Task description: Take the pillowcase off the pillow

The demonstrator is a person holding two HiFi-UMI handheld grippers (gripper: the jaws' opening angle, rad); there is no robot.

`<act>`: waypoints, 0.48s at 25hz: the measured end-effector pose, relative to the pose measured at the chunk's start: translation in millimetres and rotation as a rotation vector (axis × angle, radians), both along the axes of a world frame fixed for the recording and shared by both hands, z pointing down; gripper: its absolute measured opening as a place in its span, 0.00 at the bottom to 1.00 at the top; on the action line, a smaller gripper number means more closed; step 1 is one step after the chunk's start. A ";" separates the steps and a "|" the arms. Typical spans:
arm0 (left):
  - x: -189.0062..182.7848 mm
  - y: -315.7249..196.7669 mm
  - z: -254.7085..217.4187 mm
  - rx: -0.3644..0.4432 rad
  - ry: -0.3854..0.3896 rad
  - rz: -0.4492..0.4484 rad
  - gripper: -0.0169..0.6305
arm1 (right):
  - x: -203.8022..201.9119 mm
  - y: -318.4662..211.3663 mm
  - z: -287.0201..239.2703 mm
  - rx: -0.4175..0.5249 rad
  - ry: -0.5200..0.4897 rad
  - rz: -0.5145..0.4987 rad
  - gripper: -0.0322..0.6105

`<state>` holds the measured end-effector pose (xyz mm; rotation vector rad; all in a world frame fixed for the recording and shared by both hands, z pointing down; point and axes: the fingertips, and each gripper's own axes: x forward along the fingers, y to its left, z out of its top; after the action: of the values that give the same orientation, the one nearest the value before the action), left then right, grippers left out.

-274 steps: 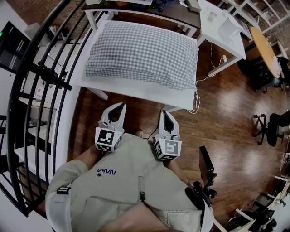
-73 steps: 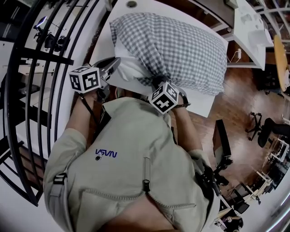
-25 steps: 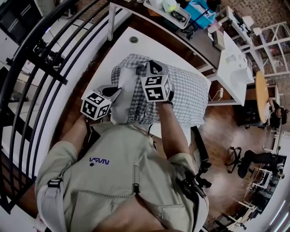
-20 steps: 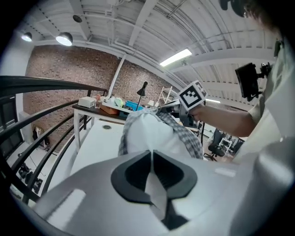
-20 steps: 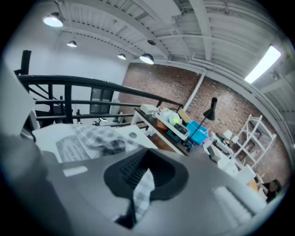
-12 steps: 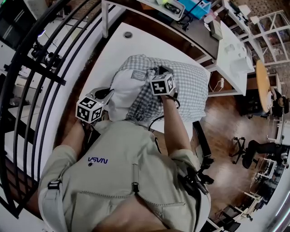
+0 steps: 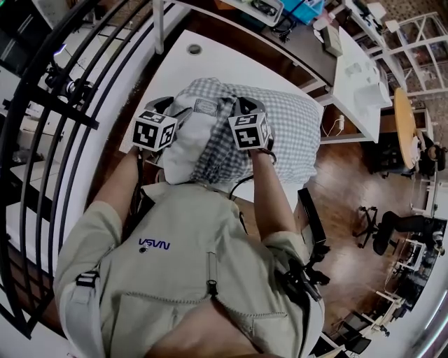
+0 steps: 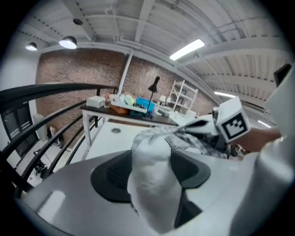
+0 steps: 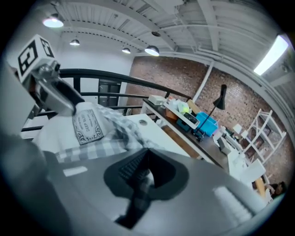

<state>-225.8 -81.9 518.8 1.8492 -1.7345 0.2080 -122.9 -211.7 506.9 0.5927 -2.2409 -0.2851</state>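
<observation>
A pillow lies on the white table (image 7: pixel 168 77). Its grey gingham pillowcase (image 7: pixel 294 133) is peeled back, and the bare white pillow (image 7: pixel 185 150) sticks out at the near left end. My left gripper (image 7: pixel 175 110) stands at that bare end. Its jaws have just been opening, and the white pillow (image 8: pixel 152 193) fills the gap of the left gripper (image 8: pixel 151 157). My right gripper (image 7: pixel 243 105) is shut on a bunched fold of the pillowcase (image 9: pixel 106 138) by the sewn label (image 9: pixel 87 125). A sliver of cloth shows between the closed jaws of the right gripper (image 9: pixel 146 159).
A black curved railing (image 7: pixel 63 91) runs along the left. A cluttered desk (image 7: pixel 280 14) stands behind the table, with a second white desk (image 7: pixel 357 70) and a round wooden table (image 7: pixel 406 105) to the right. A cable (image 7: pixel 334 129) hangs off the right edge. Wood floor lies beyond.
My left gripper has moved right onto the pillow's bare white end and its jaws have opened. My right gripper has come down and nearer, still holding the pillowcase.
</observation>
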 end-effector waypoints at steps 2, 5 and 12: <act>15.2 -8.6 24.4 -0.091 0.023 0.076 0.35 | -1.0 5.8 -0.9 -0.041 -0.006 -0.014 0.07; 31.6 -10.1 27.5 -0.091 -0.009 0.111 0.17 | -5.1 17.0 -10.5 -0.142 -0.041 -0.038 0.15; 64.2 -1.8 6.4 -0.014 -0.169 0.183 0.09 | -70.7 62.2 -97.3 -0.195 -0.243 -0.284 0.29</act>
<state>-161.6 -83.8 525.2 2.0311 -1.6662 0.4606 -193.6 -149.5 409.6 0.2132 -2.5533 -0.1379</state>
